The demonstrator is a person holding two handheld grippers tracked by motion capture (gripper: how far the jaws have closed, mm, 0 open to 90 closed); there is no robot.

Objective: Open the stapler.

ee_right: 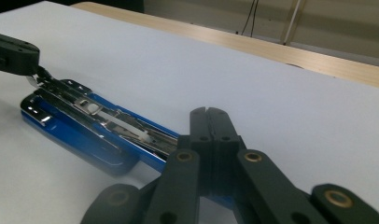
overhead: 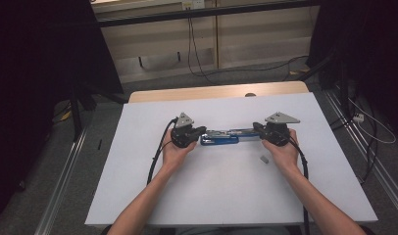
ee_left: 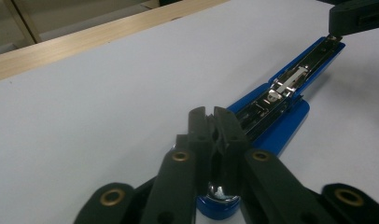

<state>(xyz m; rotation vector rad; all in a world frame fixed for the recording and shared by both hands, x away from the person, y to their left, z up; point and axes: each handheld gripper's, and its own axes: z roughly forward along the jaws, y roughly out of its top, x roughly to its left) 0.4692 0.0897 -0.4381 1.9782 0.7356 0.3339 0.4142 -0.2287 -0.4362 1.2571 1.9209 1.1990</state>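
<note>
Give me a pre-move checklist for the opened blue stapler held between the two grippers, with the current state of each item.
1. Left gripper closed at its end of the blue stapler: ok, jaws together over the blue rear end.
2. Right gripper closed at the opposite end: ok, jaws together over the stapler's end.
3. Stapler opened out, metal staple channel exposed: ok.
4. Staples loaded in the channel: cannot tell.
5. Stapler flat on the white table: ok in the high view.
6. Small pale piece beside the right hand clear of the stapler: ok, it lies apart.
</note>
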